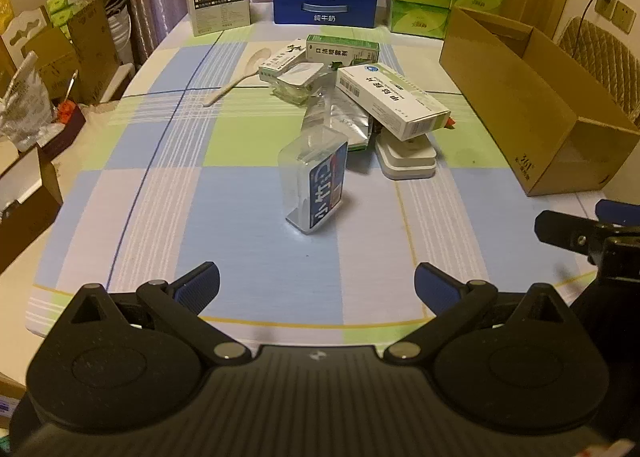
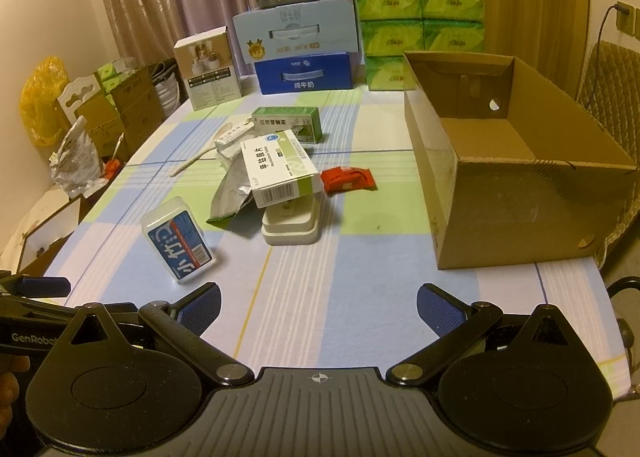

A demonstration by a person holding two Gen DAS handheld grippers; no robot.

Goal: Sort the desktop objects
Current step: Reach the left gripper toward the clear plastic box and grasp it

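Note:
A clear plastic box with a blue label (image 1: 318,181) (image 2: 178,245) stands on the checked tablecloth, ahead of my left gripper (image 1: 316,287), which is open and empty. Behind it lies a pile: a white-green medicine box (image 1: 394,101) (image 2: 280,167) resting on a white dish (image 1: 406,159) (image 2: 292,225), a silver foil pouch (image 1: 340,117) (image 2: 232,193), a green box (image 1: 342,49) (image 2: 288,123), a red packet (image 2: 348,179) and a white spoon (image 1: 232,85). My right gripper (image 2: 318,307) is open and empty near the table's front edge. An open cardboard box (image 2: 516,177) (image 1: 532,97) stands at the right.
Milk cartons (image 2: 304,49), green tissue packs (image 2: 420,17) and a beige box (image 2: 210,67) line the far end of the table. Cardboard boxes and bags (image 2: 80,129) crowd the floor at the left. A chair (image 2: 612,77) stands at the right.

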